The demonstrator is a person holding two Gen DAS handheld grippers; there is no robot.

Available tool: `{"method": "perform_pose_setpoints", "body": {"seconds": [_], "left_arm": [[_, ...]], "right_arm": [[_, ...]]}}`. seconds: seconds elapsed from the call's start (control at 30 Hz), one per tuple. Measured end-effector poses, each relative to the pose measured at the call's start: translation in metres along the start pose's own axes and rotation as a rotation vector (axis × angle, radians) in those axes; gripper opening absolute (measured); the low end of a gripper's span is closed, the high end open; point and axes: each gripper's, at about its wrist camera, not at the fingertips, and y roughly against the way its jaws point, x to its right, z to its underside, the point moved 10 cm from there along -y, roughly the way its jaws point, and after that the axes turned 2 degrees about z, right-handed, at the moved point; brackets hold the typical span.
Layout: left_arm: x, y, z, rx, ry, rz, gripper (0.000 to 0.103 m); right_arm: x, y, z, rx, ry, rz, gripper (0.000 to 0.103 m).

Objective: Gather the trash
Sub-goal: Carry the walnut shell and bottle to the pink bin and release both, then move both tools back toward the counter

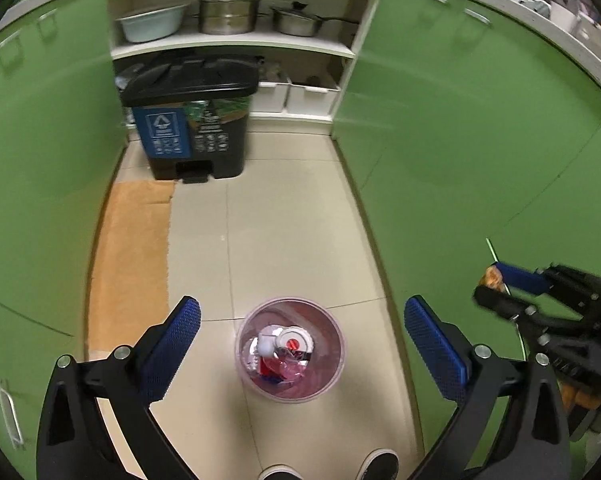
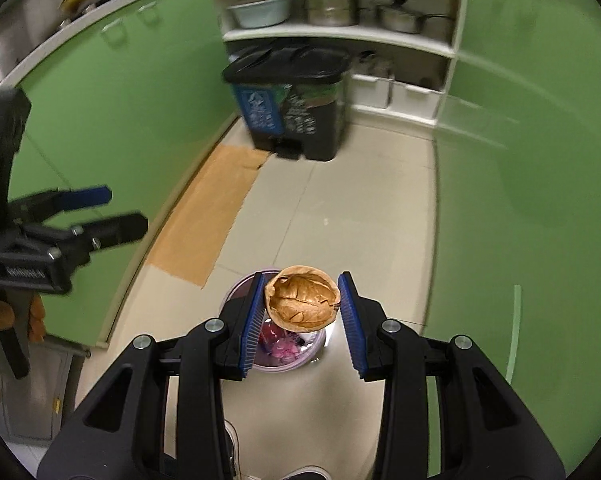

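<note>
A small round clear bin with a pink liner stands on the tiled floor and holds wrappers and a white lid. My left gripper is open and empty, high above the bin. My right gripper is shut on a brown walnut shell half and holds it above the bin, which is partly hidden behind the fingers. The right gripper also shows in the left wrist view at the right, with the shell between its tips. The left gripper shows in the right wrist view at the left.
A black pedal trash can with a blue recycling label stands at the far end under white shelves with pots. Green cabinet doors line both sides. A brown cardboard sheet lies on the floor at left. Shoe tips show below.
</note>
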Motion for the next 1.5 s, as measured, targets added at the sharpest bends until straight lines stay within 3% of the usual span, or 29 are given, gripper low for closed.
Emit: {"method": "perform_pose_setpoints", "body": {"seconds": [0.4, 0.43, 0.47, 0.5, 0.67, 0.83, 1.03, 1.3, 1.5], "left_arm": [[-0.072, 0.017, 0.020, 0.047, 0.108, -0.093, 0.098], [-0.075, 0.017, 0.021, 0.048, 0.114, -0.095, 0.098], [-0.078, 0.015, 0.023, 0.048, 0.119, -0.097, 0.098], [-0.080, 0.013, 0.024, 0.048, 0.121, -0.098, 0.098], [-0.082, 0.008, 0.026, 0.043, 0.130, -0.099, 0.098], [-0.074, 0.017, 0.022, 0.024, 0.125, -0.090, 0.098], [-0.020, 0.086, -0.013, 0.006, 0.078, -0.056, 0.098], [0.087, 0.235, -0.098, 0.008, -0.019, -0.002, 0.098], [0.169, 0.305, -0.147, 0.023, -0.115, 0.053, 0.098]], "right_arm": [[-0.067, -0.073, 0.003, -0.070, 0.125, -0.099, 0.039], [-0.069, -0.080, 0.004, -0.077, 0.132, -0.095, 0.062], [-0.070, -0.087, 0.004, -0.080, 0.133, -0.096, 0.092], [-0.070, -0.091, 0.003, -0.067, 0.128, -0.100, 0.097], [-0.063, -0.100, 0.003, -0.071, 0.126, -0.071, 0.098], [-0.052, -0.081, -0.003, -0.064, 0.094, -0.043, 0.098], [-0.042, 0.018, -0.034, -0.039, 0.032, -0.027, 0.098], [-0.001, 0.237, -0.104, 0.035, -0.065, 0.028, 0.099], [0.050, 0.382, -0.129, 0.115, -0.148, 0.107, 0.100]]}}
